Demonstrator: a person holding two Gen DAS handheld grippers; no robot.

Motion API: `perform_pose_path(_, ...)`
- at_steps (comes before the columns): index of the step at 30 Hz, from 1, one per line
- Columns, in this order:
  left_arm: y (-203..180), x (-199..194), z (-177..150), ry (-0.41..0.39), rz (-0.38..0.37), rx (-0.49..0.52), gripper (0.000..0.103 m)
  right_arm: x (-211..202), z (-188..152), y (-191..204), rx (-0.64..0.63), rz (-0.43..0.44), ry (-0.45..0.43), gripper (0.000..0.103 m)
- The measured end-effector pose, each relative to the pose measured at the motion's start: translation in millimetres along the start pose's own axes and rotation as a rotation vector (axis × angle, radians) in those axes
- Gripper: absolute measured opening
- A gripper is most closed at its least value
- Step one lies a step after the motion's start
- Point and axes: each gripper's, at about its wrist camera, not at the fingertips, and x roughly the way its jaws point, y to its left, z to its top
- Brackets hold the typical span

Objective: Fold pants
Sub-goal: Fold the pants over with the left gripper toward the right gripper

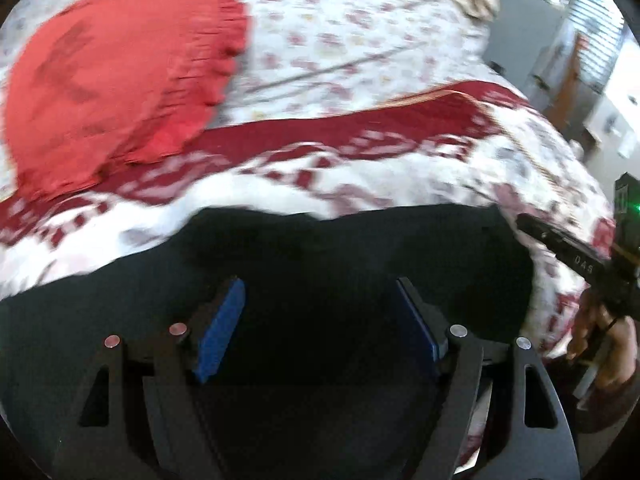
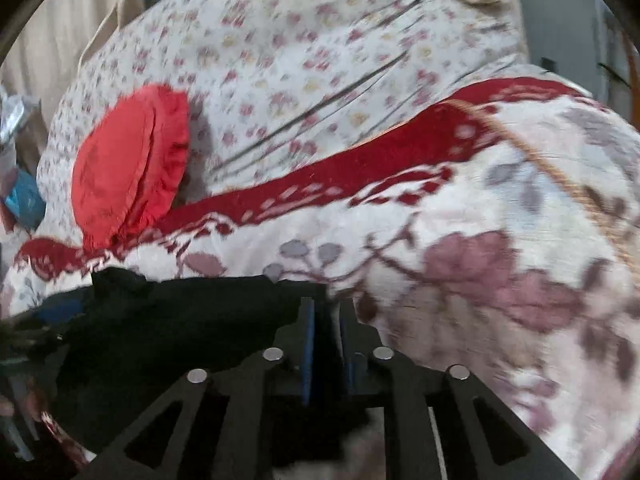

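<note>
1. The left gripper (image 1: 320,300) is made of hard black arms with round silver pins and flat blue rubber pads (image 1: 220,332). Its two fingers stand wide apart, with nothing between them.

2. Right under the left gripper lie the soft black cloth pants (image 1: 320,248). They look dark and smooth, with a bumpy top edge. They rest on the near part of the bed, and so little detail shows in the dark cloth that I cannot tell the legs from the waist.

3. The right gripper (image 2: 326,320) has the same black arms and blue pads. Its fingers are nearly together, and the right-hand edge of the pants (image 2: 180,312) sits in the thin gap between them, so it looks pinched there.

4. Both pictures are blurry.

5. Past the pants is a thick white blanket with big dull pink flowers and a dark red band (image 2: 460,280). It looks fuzzy and puffy. A tan braided trim (image 2: 560,176) runs along its edge.

6. Farther back sits a round red cushion with a frilly ruffled edge (image 1: 120,80). It rests partly on the red band.

7. Behind it all spreads a thin white bedsheet with tiny pink and yellow flowers (image 2: 320,40), with long creases in it.
</note>
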Motion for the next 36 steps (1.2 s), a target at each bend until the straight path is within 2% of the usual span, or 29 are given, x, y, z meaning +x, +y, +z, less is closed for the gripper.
perform_pose_path(1, -5.4, 3.2, 3.8, 0.011, -0.037, 0.013, 0.076, -11.4, -4.0, -5.7, 0.021, 0.024, -0.008, 0.029)
perform_pose_path(3, -16.1, 9.0, 10.5, 0.027, -0.080, 0.050, 0.076, -23.6, -14.0, -9.5, 0.041, 0.068, 0.000, 0.044)
perform_pose_path(4, -24.1, 13.2, 14.6, 0.033, -0.093, 0.080, 0.077, -28.5, -20.6, -10.1, 0.047, 0.087, 0.010, 0.045)
perform_pose_path(7, -46.8, 24.6, 25.0, 0.034, -0.122, 0.159, 0.080, -35.8, -39.3, -7.3, 0.069, 0.160, 0.039, 0.045)
perform_pose_path(9, -54.6, 31.9, 30.7, 0.036, -0.129, 0.168, 0.080, -35.6, -50.5, -5.0, 0.100, 0.197, 0.046, 0.047)
perform_pose_path(18, -64.6, 58.5, 35.4, 0.068, -0.061, 0.188, 0.080, -31.0, -59.5, -8.5, 0.118, 0.159, 0.073, 0.048)
perform_pose_path(25, -60.4, 59.3, 37.7, 0.052, -0.057, 0.164, 0.080, -31.8, -66.7, -8.0, 0.111, 0.172, 0.109, 0.048)
perform_pose_path(36, -65.2, 61.4, 40.5, 0.065, -0.035, 0.208, 0.080, -16.5, -71.7, -3.4, 0.132, 0.222, 0.142, 0.049)
